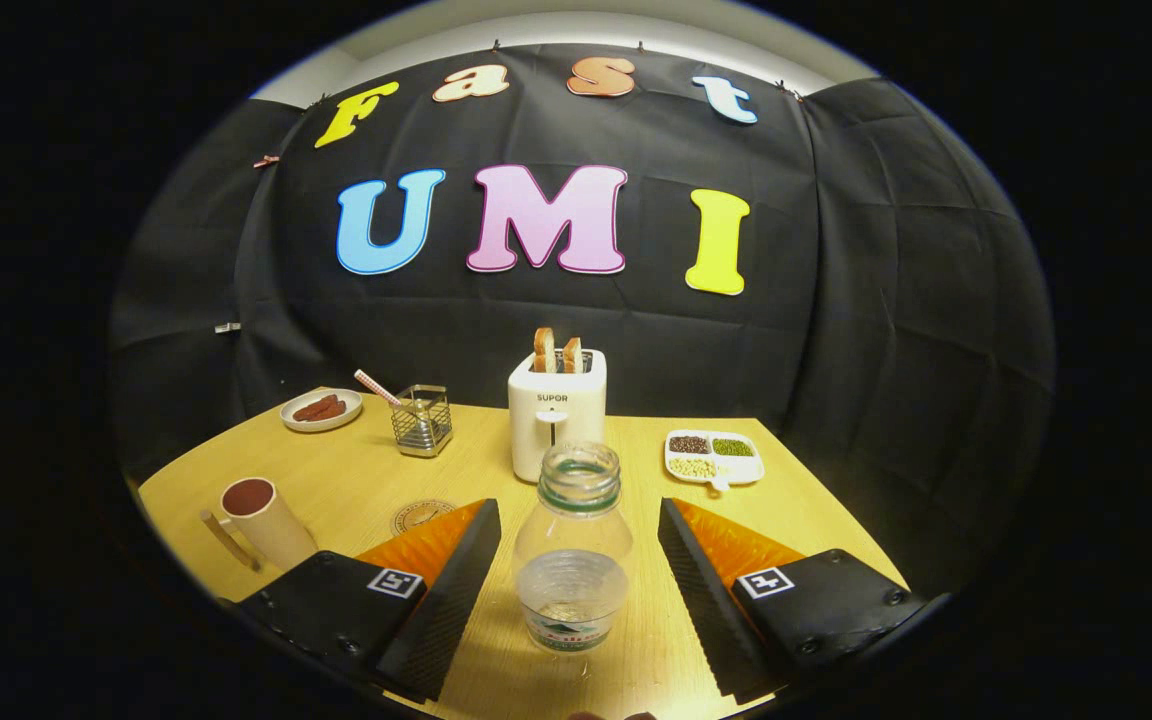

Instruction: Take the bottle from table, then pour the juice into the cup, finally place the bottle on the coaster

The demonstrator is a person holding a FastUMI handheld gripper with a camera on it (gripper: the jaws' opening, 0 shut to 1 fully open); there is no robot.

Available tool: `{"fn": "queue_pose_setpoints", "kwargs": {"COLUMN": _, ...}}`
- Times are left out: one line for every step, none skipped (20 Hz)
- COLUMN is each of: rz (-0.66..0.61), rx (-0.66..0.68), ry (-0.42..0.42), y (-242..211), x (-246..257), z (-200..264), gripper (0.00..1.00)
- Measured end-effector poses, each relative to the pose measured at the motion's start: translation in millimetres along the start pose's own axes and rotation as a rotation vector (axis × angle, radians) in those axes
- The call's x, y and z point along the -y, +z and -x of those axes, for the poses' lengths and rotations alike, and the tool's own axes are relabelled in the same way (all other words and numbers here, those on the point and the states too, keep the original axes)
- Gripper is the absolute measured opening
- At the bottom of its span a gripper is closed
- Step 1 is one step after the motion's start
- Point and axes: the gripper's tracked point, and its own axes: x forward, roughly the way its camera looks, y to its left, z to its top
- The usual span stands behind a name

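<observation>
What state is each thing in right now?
Gripper: open, fingers either side of the bottle, not touching.
Bottle: upright on the table, uncapped.
Cup: upright, dark inside.
Coaster: bare.
Toaster: two slices standing up out of it.

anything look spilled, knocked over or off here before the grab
Nothing stands out. The bottle stands upright and uncapped between the open gripper fingers, untouched. The cup is upright beside the coaster, and the table shows no spill.
</observation>
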Motion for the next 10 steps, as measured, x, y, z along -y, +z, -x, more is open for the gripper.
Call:
{"fn": "queue_pose_setpoints", "kwargs": {"rz": -0.009, "rx": -0.003, "ry": -0.005, "y": -4, "x": 1, "z": -1, "gripper": 0.98}}
{"fn": "queue_pose_setpoints", "kwargs": {"rz": -0.024, "rx": 0.000, "ry": -0.002, "y": -7, "x": 0, "z": -2, "gripper": 0.98}}
{"fn": "queue_pose_setpoints", "kwargs": {"rz": -0.032, "rx": -0.008, "ry": 0.001, "y": -12, "x": -2, "z": -2, "gripper": 0.98}}
{"fn": "queue_pose_setpoints", "kwargs": {"rz": -0.031, "rx": -0.021, "ry": 0.000, "y": -18, "x": -3, "z": -3, "gripper": 0.98}}
{"fn": "queue_pose_setpoints", "kwargs": {"rz": -0.030, "rx": -0.029, "ry": 0.001, "y": -23, "x": -3, "z": -4, "gripper": 0.98}}
{"fn": "queue_pose_setpoints", "kwargs": {"rz": -0.031, "rx": -0.033, "ry": 0.001, "y": -26, "x": -2, "z": -4, "gripper": 0.98}}
{"fn": "queue_pose_setpoints", "kwargs": {"rz": -0.031, "rx": -0.035, "ry": 0.003, "y": -28, "x": -2, "z": -3, "gripper": 0.98}}
{"fn": "queue_pose_setpoints", "kwargs": {"rz": -0.025, "rx": -0.037, "ry": 0.005, "y": -31, "x": -3, "z": -4, "gripper": 0.98}}
{"fn": "queue_pose_setpoints", "kwargs": {"rz": -0.015, "rx": -0.041, "ry": 0.004, "y": -34, "x": -2, "z": -4, "gripper": 0.98}}
{"fn": "queue_pose_setpoints", "kwargs": {"rz": -0.008, "rx": -0.046, "ry": 0.005, "y": -38, "x": -1, "z": -4, "gripper": 0.98}}
